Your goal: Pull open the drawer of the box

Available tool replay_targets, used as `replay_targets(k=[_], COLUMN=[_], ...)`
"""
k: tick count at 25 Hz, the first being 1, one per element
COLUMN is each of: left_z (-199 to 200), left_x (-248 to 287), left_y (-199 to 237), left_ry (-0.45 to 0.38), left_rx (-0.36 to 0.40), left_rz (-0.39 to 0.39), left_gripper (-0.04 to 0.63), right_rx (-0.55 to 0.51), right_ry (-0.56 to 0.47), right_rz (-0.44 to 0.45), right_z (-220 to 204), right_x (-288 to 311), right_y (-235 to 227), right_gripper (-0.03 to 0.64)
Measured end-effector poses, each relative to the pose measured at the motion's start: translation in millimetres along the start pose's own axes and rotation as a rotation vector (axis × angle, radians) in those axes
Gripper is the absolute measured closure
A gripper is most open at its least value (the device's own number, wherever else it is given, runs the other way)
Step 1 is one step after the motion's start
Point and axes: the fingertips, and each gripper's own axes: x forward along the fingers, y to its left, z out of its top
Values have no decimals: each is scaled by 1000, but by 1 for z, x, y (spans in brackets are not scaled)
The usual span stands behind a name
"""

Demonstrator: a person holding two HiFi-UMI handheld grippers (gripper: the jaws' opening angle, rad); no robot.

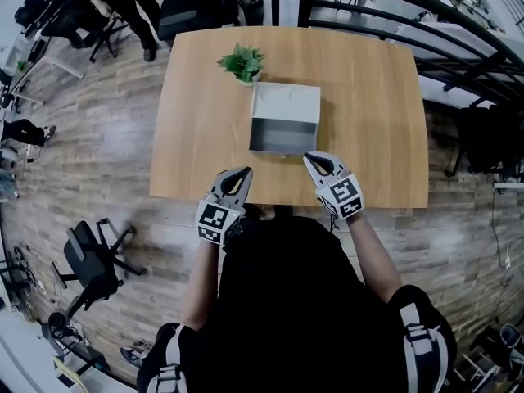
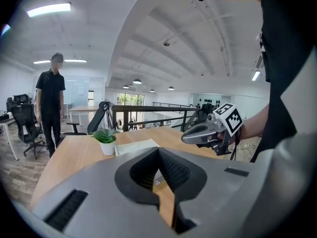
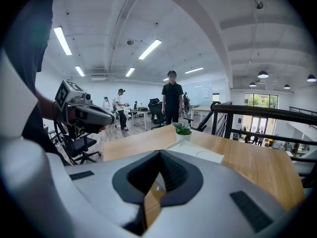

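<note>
The box (image 1: 285, 105) stands mid-table, white on top, with its grey drawer front (image 1: 282, 137) facing me. Whether the drawer is pulled out I cannot tell. My left gripper (image 1: 245, 171) hovers over the table's near edge, left of the box, jaws shut and empty. My right gripper (image 1: 309, 159) is just off the drawer front's near right corner, also shut on nothing. From the left gripper view the box (image 2: 136, 146) lies beyond the closed left gripper (image 2: 158, 150), and the right gripper (image 2: 186, 138) hangs to the right. The right gripper view shows the box (image 3: 196, 153) past the closed right gripper (image 3: 159, 154), with the left gripper (image 3: 111, 121) at the left.
A small potted plant (image 1: 242, 62) sits behind the box's far left corner. The wooden table (image 1: 201, 121) has bare room on both sides of the box. A person (image 2: 51, 103) stands beyond the table's far left. Office chairs (image 1: 94, 256) and a black railing (image 1: 426, 23) surround the table.
</note>
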Motion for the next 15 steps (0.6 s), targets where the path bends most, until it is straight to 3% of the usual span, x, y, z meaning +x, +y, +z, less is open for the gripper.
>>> replay_targets(k=[15], left_z=[-7], left_x=[8], left_y=[5], left_ry=[-3], left_rx=[-19], left_rz=[6], left_gripper=[572], right_rx=[-22], right_ry=[7], right_rz=[-7], right_z=[-1], right_x=[3], right_y=[-1], right_gripper=[592])
